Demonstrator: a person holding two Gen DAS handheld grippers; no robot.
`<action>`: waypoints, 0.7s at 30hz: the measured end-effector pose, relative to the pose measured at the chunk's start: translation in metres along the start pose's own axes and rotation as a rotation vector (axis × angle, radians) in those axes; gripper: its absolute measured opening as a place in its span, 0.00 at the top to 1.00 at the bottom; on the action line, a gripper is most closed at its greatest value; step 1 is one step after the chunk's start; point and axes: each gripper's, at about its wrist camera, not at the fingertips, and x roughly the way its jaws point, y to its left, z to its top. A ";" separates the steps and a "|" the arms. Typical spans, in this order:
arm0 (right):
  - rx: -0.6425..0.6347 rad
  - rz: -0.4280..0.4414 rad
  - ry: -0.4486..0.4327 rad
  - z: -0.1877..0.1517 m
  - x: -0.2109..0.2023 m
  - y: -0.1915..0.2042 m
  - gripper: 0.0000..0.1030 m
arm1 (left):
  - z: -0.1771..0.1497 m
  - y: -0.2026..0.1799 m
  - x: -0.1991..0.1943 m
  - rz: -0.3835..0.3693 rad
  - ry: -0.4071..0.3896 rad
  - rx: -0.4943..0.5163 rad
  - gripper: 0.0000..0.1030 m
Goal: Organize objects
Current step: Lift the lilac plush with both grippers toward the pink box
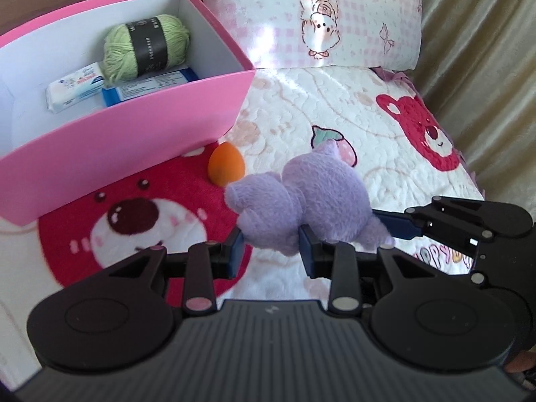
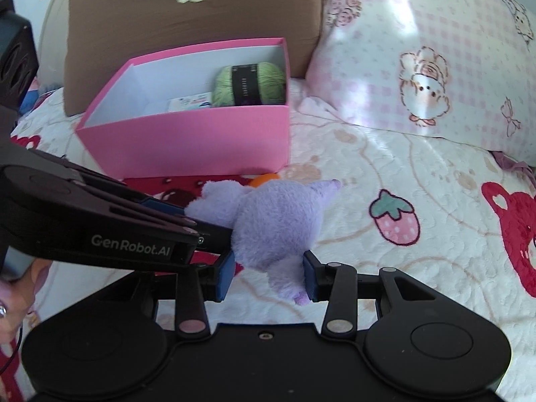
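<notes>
In the left wrist view, the left gripper [image 1: 272,251] pinches the lower part of a purple plush toy [image 1: 301,194] between its blue pads, held above the blanket [image 1: 335,107] near an orange sponge [image 1: 226,164] and the pink box [image 1: 134,127] holding green yarn [image 1: 147,45]. In the right wrist view, the right gripper [image 2: 268,276] clamps the same plush toy [image 2: 278,221] from its other side, fingers narrowly spread around it, in front of the pink box [image 2: 187,140].

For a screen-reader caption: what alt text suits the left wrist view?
Both tools, left and right, grip a purple plush toy above a bear-print blanket. Beside it: an orange makeup sponge and a pink box holding green yarn.
</notes>
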 end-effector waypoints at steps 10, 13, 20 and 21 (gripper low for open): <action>-0.024 0.043 0.020 0.011 -0.031 0.033 0.54 | -0.006 0.005 -0.050 0.026 0.002 -0.004 0.68; -0.020 0.061 0.026 0.014 -0.036 0.039 0.54 | -0.009 0.008 -0.063 0.028 -0.008 -0.016 0.69; -0.048 0.060 0.015 0.020 -0.044 0.053 0.54 | -0.012 0.016 -0.080 0.025 -0.024 -0.045 0.69; -0.054 0.059 0.013 0.021 -0.045 0.055 0.54 | -0.012 0.017 -0.082 0.028 -0.025 -0.047 0.69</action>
